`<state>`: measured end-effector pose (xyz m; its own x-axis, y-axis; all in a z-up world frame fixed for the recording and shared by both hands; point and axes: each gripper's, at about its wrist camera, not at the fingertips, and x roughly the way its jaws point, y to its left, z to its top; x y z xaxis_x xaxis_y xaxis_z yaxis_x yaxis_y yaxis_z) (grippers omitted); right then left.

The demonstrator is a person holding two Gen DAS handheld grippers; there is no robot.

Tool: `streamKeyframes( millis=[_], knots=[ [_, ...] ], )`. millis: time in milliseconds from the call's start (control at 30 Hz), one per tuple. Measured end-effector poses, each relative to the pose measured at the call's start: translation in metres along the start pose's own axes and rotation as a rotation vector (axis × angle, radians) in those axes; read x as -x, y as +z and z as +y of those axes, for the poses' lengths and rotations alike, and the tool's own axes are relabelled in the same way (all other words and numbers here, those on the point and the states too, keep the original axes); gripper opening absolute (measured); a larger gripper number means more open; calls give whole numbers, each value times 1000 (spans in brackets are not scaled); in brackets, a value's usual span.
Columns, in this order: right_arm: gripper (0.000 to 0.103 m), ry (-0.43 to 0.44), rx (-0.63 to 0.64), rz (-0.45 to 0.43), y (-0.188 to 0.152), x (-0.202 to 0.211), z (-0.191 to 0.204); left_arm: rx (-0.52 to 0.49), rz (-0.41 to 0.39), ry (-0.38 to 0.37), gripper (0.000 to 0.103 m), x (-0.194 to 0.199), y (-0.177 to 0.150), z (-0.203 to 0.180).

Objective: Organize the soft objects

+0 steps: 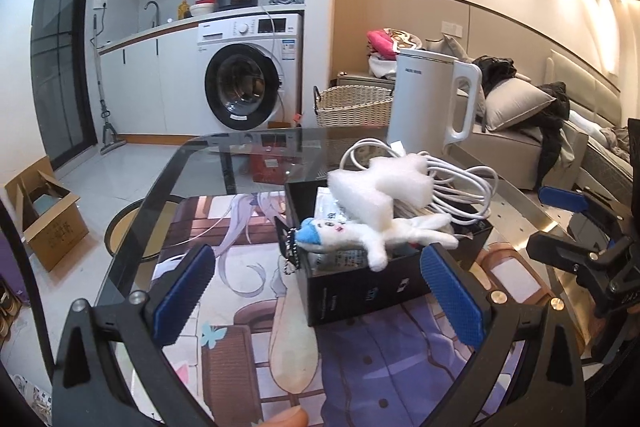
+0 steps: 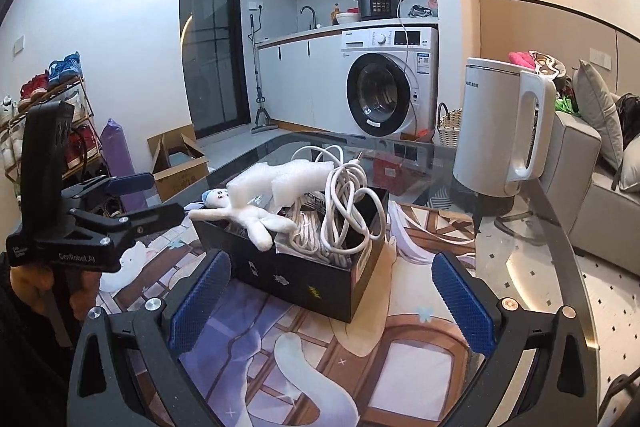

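Right wrist view: right gripper [image 2: 330, 297] and left gripper [image 1: 316, 291] gape wide, empty; white kettle [image 2: 500, 131] stands behind the black box [image 2: 296, 275] of cables [image 2: 340, 219], plush rabbit [image 2: 256, 217] and foam [image 2: 276, 183]

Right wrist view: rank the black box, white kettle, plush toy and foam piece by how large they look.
1. black box
2. white kettle, close to the box in apparent size
3. and 4. plush toy and foam piece: too alike to rank

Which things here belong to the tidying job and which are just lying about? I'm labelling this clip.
Part of the job:
- plush toy, draped over the box edge
- foam piece, on top of the box contents
- white cable, coiled in the box
- black box

Just lying about:
- kettle
- printed mat
- wicker basket
- cardboard box on the floor
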<state>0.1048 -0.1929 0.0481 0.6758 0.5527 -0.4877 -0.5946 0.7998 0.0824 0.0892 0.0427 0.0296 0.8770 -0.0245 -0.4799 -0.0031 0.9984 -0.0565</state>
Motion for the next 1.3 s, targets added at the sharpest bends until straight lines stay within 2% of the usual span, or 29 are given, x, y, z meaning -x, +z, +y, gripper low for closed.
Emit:
streamKeyframes(
  millis=[300,700,833,1300],
  knots=[
    [102,-1,16,-28,-4,-6,7,12,-49,34,103,2,-8,6],
    [102,-2,13,-32,-5,-9,7,-8,-8,10,103,0,-17,-1],
    [102,-1,8,-24,-6,-11,7,-34,-20,16,103,2,-17,-5],
    [102,8,23,-25,-5,-15,9,-4,-15,25,103,3,-16,-1]
  ],
)
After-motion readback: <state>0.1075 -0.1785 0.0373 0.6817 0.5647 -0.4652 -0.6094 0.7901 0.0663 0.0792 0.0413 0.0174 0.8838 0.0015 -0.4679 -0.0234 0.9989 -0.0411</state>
